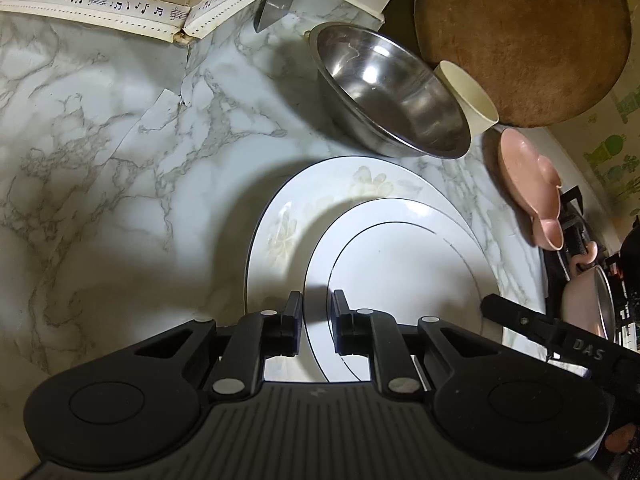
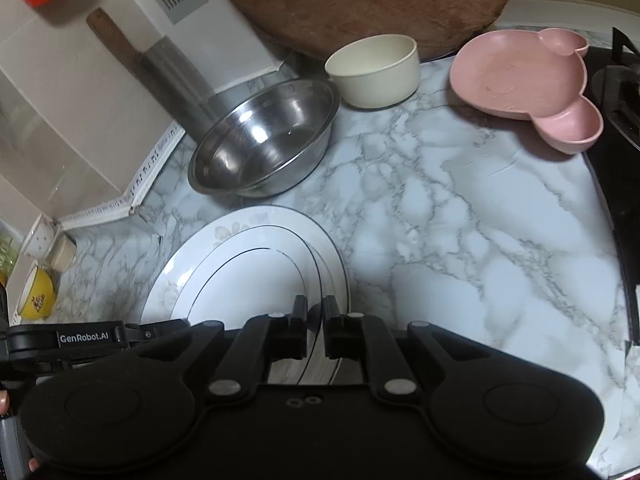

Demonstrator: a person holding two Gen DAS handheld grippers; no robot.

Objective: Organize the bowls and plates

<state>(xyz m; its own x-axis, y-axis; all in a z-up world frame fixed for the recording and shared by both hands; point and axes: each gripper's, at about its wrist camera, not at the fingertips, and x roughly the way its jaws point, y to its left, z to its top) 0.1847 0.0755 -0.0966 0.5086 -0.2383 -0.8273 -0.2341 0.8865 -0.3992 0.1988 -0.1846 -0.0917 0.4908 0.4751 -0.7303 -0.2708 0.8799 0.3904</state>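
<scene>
A small white plate with a thin dark ring (image 1: pixel 400 264) (image 2: pixel 256 280) lies on a larger floral white plate (image 1: pixel 320 192) (image 2: pixel 180 276) on the marble counter. My left gripper (image 1: pixel 316 312) has its jaws narrowly apart on either side of the small plate's left rim. My right gripper (image 2: pixel 316 316) has its jaws narrowly apart on either side of the right rims of the plates. A steel bowl (image 1: pixel 392 92) (image 2: pixel 264 140), a cream bowl (image 1: pixel 468 96) (image 2: pixel 376 72) and a pink mouse-shaped divided plate (image 1: pixel 528 184) (image 2: pixel 524 84) stand behind the plates.
A round wooden board (image 1: pixel 520 36) (image 2: pixel 360 0) leans at the back. A cleaver (image 2: pixel 160 68) leans on the wall. A stove (image 2: pixel 616 92) with a pink pot (image 1: pixel 588 308) is at the right. A yellow cup (image 2: pixel 38 296) sits at the far left.
</scene>
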